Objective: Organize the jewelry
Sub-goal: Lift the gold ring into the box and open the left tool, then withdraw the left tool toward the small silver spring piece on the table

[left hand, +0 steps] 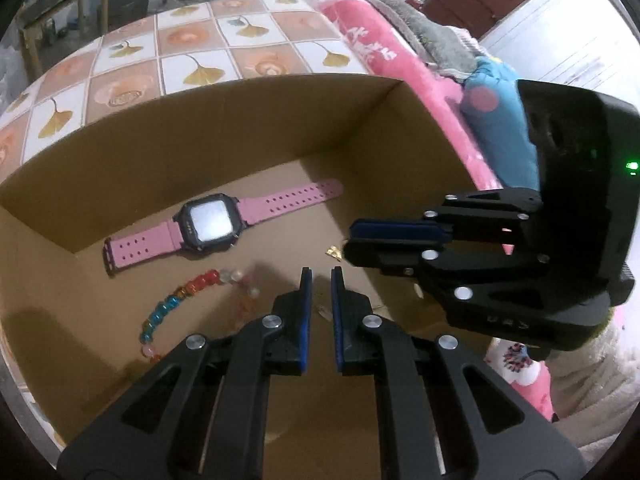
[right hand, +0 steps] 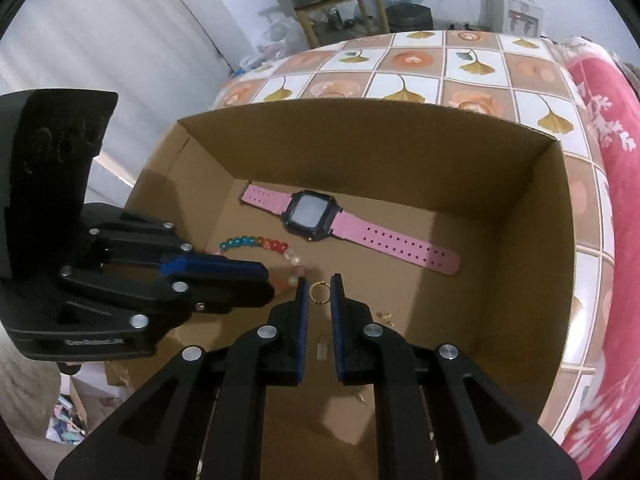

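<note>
A: What did the box hold, and of what make were the things?

B: The cardboard box (right hand: 528,216) was plain brown corrugated board, open at the top, with upright walls; on its floor lay a watch (right hand: 310,218) with a square dark case, a pale screen and a pink perforated rubbery strap laid out flat; near it lay a beaded bracelet (left hand: 180,300) of round glossy beads, blue through orange and red to pale pearly ones; a thin gold ring (right hand: 319,293) and small gold pieces (left hand: 333,252), too small to identify, lay on the floor as well.

A: How were the two tools posed?

B: Both reached down into the box from the near side; the right gripper (right hand: 319,292) pointed forward, its blue-padded fingers (right hand: 303,320) slightly spread, with the ring seen in the gap at their tips, whether touching could not be told; the left gripper (left hand: 321,280) likewise had its fingers (left hand: 306,312) narrowly parted and pinched nothing; from the right wrist view its tips were just beside the bracelet's pale beads.

A: What lay under the box, and was any writing legible?

B: A surface (right hand: 404,68) covered in a glossy cloth of square tiles with ginkgo leaves and peach flowers; a pink blanket (left hand: 372,52) with white characters, unreadable; raised lettering on the gripper bodies was too blurred to read.
</note>
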`<state>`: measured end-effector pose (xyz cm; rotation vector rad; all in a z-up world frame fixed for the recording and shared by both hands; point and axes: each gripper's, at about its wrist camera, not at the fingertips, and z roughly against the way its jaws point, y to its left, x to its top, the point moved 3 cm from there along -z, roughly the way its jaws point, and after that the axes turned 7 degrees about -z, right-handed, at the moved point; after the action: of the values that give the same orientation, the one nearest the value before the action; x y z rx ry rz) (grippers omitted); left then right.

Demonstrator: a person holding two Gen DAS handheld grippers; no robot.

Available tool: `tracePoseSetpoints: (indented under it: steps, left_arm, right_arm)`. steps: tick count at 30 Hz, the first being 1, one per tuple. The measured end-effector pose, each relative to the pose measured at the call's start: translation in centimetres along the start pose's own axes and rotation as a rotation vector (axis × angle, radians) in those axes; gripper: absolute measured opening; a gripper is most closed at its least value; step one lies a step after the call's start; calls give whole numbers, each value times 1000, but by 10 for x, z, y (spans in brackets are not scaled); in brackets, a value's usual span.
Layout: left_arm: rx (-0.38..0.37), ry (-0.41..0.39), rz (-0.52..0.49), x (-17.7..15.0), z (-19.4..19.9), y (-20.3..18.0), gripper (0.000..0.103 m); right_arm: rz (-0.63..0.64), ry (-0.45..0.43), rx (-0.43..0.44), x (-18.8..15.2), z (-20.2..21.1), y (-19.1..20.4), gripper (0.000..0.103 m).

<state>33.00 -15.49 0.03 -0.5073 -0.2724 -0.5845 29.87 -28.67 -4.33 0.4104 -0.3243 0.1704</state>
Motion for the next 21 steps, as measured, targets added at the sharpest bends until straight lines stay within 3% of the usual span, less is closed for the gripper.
tracePoseSetpoints:
  steps: [4, 8, 13, 15, 17, 21]
  left_arm:
    - [8, -24, 16, -2, 5, 1, 21]
    - [66, -76, -14, 0, 25, -2, 34]
    - [141, -155, -54, -6, 59, -12, 43]
    - [155, -195, -75, -13, 74, -17, 51]
    - [163, -261, -107, -29, 96, -29, 65]
    - [117, -364, -186, -76, 128, -57, 84]
  right_arm:
    - [-5, -31, -6, 0, 5, -4, 12]
    - [-24, -56, 15, 2, 12, -9, 19]
    - [-38, -125, 49, 1, 32, -9, 21]
    - [-45, -178, 94, -6, 52, -7, 29]
    - [-47, -244, 127, -16, 74, -6, 48]
    - [-8, -395, 168, -56, 124, -4, 54]
